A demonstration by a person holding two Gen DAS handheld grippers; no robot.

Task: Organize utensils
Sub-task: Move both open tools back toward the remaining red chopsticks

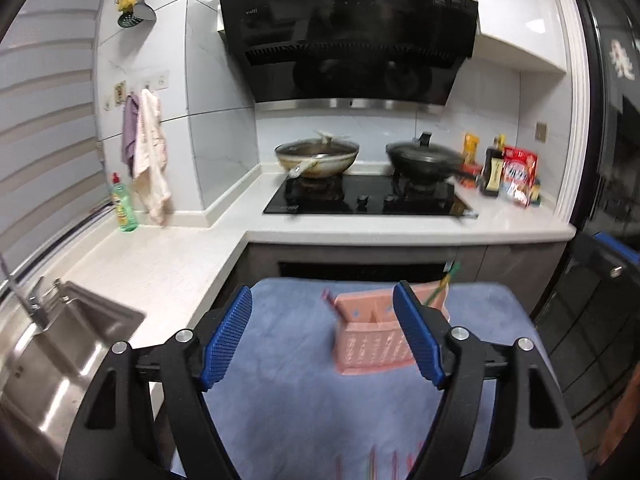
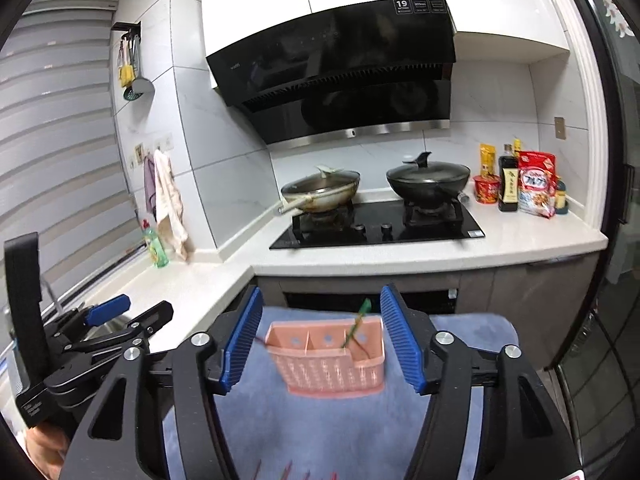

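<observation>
A pink slotted utensil holder (image 1: 370, 338) (image 2: 330, 356) stands on a blue cloth (image 1: 288, 368) (image 2: 280, 420). A green utensil (image 2: 356, 328) (image 1: 444, 286) leans in its right compartment. A reddish one (image 1: 329, 298) sticks out at its left. Several thin utensils (image 1: 372, 460) (image 2: 288, 472) lie on the cloth at the bottom edge. My left gripper (image 1: 322, 336) is open and empty, above the cloth, with the holder by its right finger. My right gripper (image 2: 322, 340) is open and empty, with the holder between its fingers from this view. The left gripper (image 2: 116, 316) also shows in the right wrist view.
A white L-shaped counter (image 1: 168, 264) holds a steel sink (image 1: 68, 352) at left, a green soap bottle (image 1: 125, 204), and a black hob (image 2: 376, 228) with two lidded pans (image 2: 320, 192) (image 2: 428, 180). Bottles and food packs (image 2: 528, 188) stand at right. Cloths (image 1: 148, 156) hang on the wall.
</observation>
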